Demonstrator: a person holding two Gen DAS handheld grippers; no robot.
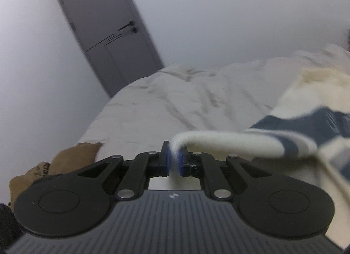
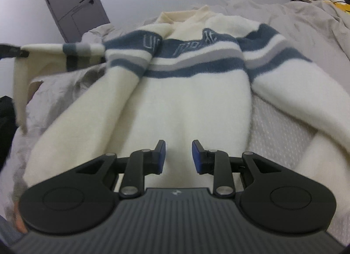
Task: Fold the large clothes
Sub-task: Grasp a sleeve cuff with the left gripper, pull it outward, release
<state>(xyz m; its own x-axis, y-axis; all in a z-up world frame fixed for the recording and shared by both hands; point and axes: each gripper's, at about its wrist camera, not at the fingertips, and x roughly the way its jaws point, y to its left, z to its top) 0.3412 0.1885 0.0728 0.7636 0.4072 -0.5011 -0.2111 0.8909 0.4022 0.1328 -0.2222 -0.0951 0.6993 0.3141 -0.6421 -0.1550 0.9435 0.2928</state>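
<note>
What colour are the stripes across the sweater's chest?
Blue and grey stripes on a cream sweater; clearest in the right wrist view.

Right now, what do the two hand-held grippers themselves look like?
Both match. The left hand-held gripper and right hand-held gripper each have a dark grey ribbed body with a small pale logo, black linkage arms with silver rivets, round black side housings, and black fingers faced with blue pads. No cables or sleeves show.

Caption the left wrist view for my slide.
Left gripper shut on the striped sweater's cuff, lifting it above the bed.
</note>
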